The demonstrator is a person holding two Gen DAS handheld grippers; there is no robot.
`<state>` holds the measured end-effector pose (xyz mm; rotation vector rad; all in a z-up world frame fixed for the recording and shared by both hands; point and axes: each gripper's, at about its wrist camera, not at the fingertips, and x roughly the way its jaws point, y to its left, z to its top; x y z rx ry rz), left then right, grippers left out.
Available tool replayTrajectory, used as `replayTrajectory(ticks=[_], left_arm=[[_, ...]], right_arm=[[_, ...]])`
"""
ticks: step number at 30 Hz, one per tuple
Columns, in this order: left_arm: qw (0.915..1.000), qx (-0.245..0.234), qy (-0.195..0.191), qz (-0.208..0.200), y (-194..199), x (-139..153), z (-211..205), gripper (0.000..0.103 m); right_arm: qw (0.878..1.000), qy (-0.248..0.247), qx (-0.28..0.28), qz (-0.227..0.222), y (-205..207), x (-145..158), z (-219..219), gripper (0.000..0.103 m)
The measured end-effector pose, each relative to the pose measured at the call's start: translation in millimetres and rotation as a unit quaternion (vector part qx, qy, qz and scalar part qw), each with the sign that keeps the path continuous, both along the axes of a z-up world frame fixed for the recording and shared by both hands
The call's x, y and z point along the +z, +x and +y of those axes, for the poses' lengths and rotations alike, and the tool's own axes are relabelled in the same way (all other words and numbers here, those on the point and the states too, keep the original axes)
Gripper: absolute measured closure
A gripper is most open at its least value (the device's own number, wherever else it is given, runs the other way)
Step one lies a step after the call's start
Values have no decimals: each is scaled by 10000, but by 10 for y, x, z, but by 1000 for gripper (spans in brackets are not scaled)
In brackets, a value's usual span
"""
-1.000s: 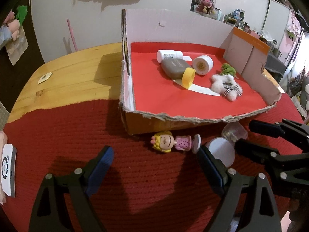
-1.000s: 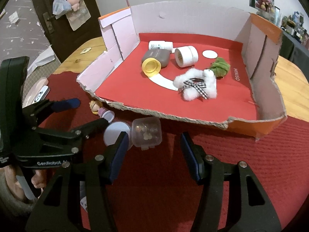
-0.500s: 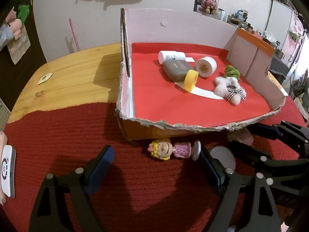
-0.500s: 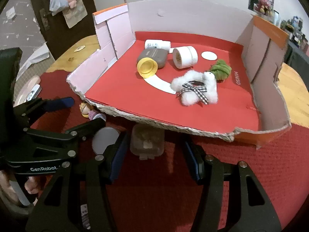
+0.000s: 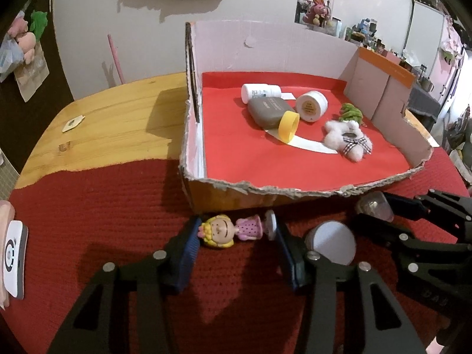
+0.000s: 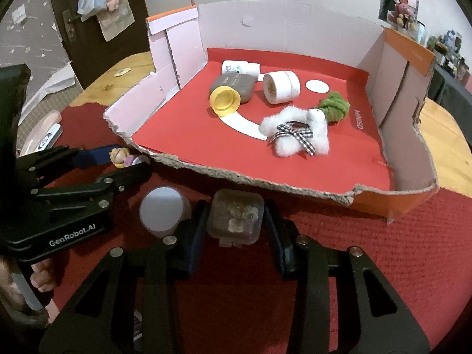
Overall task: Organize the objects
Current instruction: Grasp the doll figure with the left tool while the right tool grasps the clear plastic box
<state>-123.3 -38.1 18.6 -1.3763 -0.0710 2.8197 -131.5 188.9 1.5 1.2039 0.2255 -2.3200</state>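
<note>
Both grippers are angled steeply down at the red knitted mat [image 5: 112,206], side by side at the near edge of the torn cardboard box [image 5: 265,190].

The left gripper [image 5: 236,233] is placed around the small doll figure [image 5: 230,230], which lies on its side on the mat just near of the box's front wall. Its jaws are closing; the blue pads [image 5: 188,247] are seen at the yellow-haired head on the left and at the round base on the right, apparently touching both ends. A firm grip cannot be confirmed.

The right gripper [image 6: 236,221] is placed around the clear plastic cube [image 6: 236,218], on the mat against the box's near edge. Its jaws are closing, and the pads are pressed on the cube's two sides. A white round lid [image 6: 162,209] lies on the mat between the two grippers, untouched. A hand [image 6: 38,277] is seen under the left gripper's body at the left.

Compared with a second ago, both pairs of jaws have narrowed a lot: the left then stood wide, well clear of the doll, and the right had gaps on either side of the cube. The doll and cube have not been lifted.

Inside the box, a grey bottle with yellow cap [image 6: 233,88], a white jar [image 6: 280,87], a white pill bottle [image 6: 239,67], a fluffy white toy [image 6: 298,135] and a green toy [image 6: 334,106] lie on the red liner.
</note>
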Motion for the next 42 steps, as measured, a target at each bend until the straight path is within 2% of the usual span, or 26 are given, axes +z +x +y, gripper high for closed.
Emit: replayTrajectory(ticks=[16, 19, 24, 31, 42], left_arm=[[9999, 38, 167, 5, 206, 41, 49, 52], [9998, 15, 204, 86, 266, 105, 78, 52], [9995, -68, 47, 314, 347, 249, 184, 52], [9995, -125, 41, 301, 375, 267, 222, 52], [9980, -280, 53, 573, 282, 537, 270, 52]], right_arm=[[9991, -399, -86, -120, 223, 100, 111, 67], [9988, -463, -128, -30, 282, 187, 143, 67], [9988, -474, -107, 98, 344, 294, 150, 67], [9988, -486, -97, 36, 369, 260, 152, 67], [9974, -698, 69, 172, 326, 534, 177, 67]])
